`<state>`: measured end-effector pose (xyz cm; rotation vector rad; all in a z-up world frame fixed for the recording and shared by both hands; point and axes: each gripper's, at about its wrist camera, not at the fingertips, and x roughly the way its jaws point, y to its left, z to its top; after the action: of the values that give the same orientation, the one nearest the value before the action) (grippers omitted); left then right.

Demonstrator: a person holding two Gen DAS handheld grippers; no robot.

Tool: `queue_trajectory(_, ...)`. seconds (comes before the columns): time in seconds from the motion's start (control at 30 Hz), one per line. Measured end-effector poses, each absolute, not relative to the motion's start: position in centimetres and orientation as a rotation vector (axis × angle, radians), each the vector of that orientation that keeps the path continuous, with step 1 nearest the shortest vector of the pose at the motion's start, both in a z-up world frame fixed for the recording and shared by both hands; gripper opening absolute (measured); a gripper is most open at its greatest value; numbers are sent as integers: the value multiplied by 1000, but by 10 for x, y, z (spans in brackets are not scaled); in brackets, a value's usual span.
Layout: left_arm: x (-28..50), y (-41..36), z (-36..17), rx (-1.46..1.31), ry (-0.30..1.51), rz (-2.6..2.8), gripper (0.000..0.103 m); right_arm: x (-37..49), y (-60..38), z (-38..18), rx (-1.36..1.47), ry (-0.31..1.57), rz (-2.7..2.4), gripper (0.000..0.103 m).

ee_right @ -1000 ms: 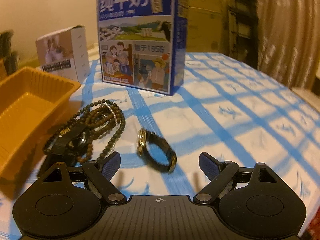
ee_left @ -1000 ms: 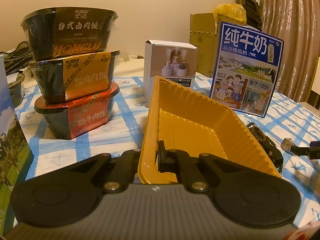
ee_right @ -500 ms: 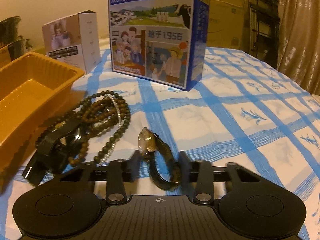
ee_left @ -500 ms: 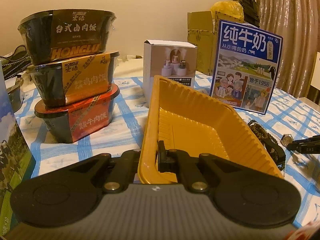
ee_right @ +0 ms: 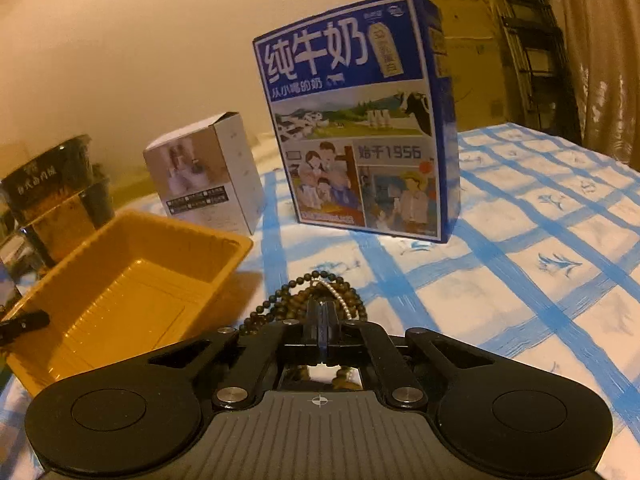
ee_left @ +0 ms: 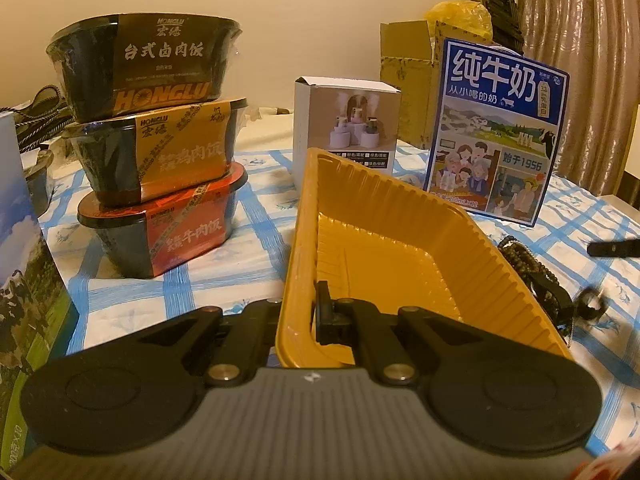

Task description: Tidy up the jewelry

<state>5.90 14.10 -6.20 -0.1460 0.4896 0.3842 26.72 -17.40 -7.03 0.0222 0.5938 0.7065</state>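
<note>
Two grippers over a checked table (ee_right: 520,260). Left gripper (ee_left: 305,312) clamped tight on the near rim of the yellow tray (ee_left: 400,208). Right gripper (ee_right: 322,316) just snapped shut, nothing seen between its jaws. Beads (ee_right: 354,306) heaped beside the tray's right side. Watch (ee_left: 592,300) only a blur just past the beads; held or not, cannot tell.

The right hand-held gripper (ee_right: 323,330) has just closed and lifted; the watch (ee_left: 591,303) hangs from it.
</note>
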Motion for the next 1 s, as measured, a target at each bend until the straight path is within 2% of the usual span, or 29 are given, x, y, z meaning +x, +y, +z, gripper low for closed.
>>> queue_trajectory(0.07, 58, 141, -61, -147, 487, 382, 4, 268, -185, -74, 74, 651, 670, 0)
queue_trajectory(0.13, 58, 142, -61, -146, 487, 382, 4, 269, -200, -79, 132, 707, 633, 6)
queue_trajectory(0.17, 58, 142, -62, -148, 488, 383, 4, 269, -205, -80, 138, 727, 616, 25)
queue_trajectory(0.2, 58, 143, -62, -150, 489, 385, 4, 269, -208, -81, 149, 746, 596, 59)
queue_trajectory(0.23, 59, 143, -61, -151, 487, 385, 4, 266, -211, -81, 176, 757, 575, 73)
queue_trajectory(0.27, 59, 142, -61, -151, 486, 385, 4, 261, -212, -82, 198, 743, 582, 77)
queue_trajectory(0.33, 58, 141, -61, -151, 484, 386, 4, 251, -202, -85, 146, 761, 610, 76)
queue_trajectory(0.37, 58, 141, -61, -152, 484, 386, 4, 246, -196, -87, 109, 768, 611, 72)
queue_trajectory(0.4, 58, 141, -61, -154, 484, 386, 4, 242, -191, -90, 77, 773, 619, 59)
queue_trajectory(0.47, 57, 141, -62, -156, 485, 387, 4, 239, -182, -96, 51, 808, 590, 44)
queue_trajectory(0.63, 58, 142, -62, -158, 486, 389, 4, 245, -174, -107, 81, 838, 523, 25)
queue_trajectory(0.7, 58, 142, -62, -157, 488, 388, 4, 251, -170, -112, 89, 847, 509, 13)
queue_trajectory(0.8, 58, 142, -62, -155, 487, 387, 4, 251, -173, -114, 92, 827, 512, 8)
queue_trajectory(1.0, 58, 142, -62, -155, 487, 387, 4, 246, -178, -99, 136, 750, 565, 6)
